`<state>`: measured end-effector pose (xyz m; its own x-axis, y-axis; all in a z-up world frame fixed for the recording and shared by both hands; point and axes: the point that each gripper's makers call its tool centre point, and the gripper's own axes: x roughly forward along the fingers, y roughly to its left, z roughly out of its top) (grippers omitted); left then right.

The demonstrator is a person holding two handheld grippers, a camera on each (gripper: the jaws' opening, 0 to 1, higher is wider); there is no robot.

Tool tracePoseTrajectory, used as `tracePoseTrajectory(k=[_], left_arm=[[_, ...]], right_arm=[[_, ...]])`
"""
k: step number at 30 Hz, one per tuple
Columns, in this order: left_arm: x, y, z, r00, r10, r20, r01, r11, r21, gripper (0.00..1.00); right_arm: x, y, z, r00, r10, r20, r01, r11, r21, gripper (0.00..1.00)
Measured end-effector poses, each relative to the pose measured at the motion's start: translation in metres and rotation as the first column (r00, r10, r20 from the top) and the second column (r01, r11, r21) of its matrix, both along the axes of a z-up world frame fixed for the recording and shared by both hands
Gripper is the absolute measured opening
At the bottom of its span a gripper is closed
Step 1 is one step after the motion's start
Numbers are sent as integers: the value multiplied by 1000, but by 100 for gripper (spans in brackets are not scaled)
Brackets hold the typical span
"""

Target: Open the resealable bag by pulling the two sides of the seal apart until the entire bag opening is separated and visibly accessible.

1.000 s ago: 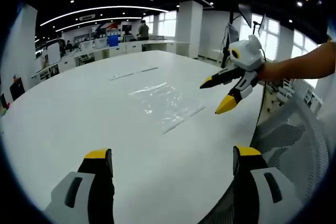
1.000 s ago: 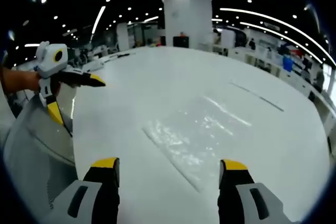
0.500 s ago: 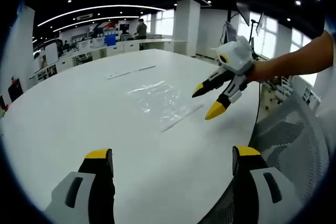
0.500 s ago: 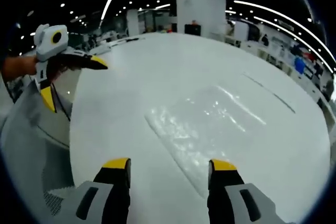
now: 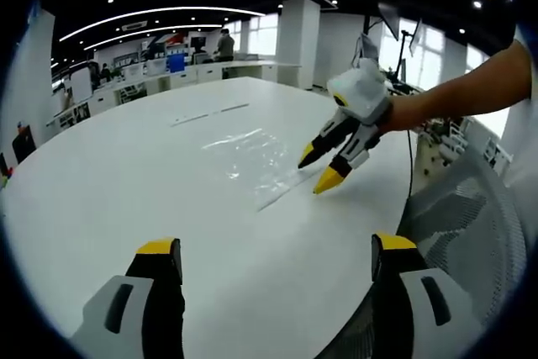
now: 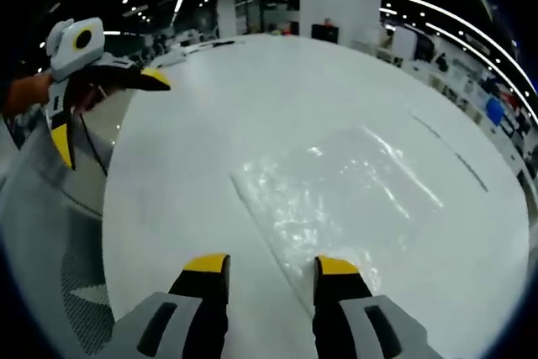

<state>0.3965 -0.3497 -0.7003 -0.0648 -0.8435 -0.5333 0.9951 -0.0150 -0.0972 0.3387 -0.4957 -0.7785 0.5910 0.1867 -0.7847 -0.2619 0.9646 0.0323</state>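
Bag [image 6: 336,199]: clear glossy plastic film, crinkled. Table [image 5: 126,182]: smooth white, slight sheen. Chair back [image 5: 471,233]: grey mesh.

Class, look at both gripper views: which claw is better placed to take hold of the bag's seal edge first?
The right claw, probably. It hangs just above the clear bag's seal edge, jaws part open astride it. The left claw is wide open, off past the table edge.

- The clear resealable bag [image 6: 336,199] is nearly see-through against the white table [image 6: 210,115]; whether its seal is open cannot be told.
- The right gripper [image 6: 271,265] hides the bag's near edge.
- The far desks [image 5: 168,73] are too small to read.
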Motion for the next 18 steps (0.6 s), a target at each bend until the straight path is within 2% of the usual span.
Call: tracePoseTrajectory(k=[7, 12, 18], left_arm=[[1, 1, 0, 1000, 2, 1, -2, 1000, 1, 91], [1, 1, 0, 1000, -3, 4, 3, 1000, 4, 91], [1, 0, -1, 1000, -9, 5, 9, 1000, 9, 90]], right_arm=[[0, -6, -1, 1000, 26, -15, -26, 999, -28, 27], [-3, -11, -3, 993, 103, -56, -107, 992, -73, 12], [-3, -9, -3, 984, 164, -77, -170, 982, -86, 7]])
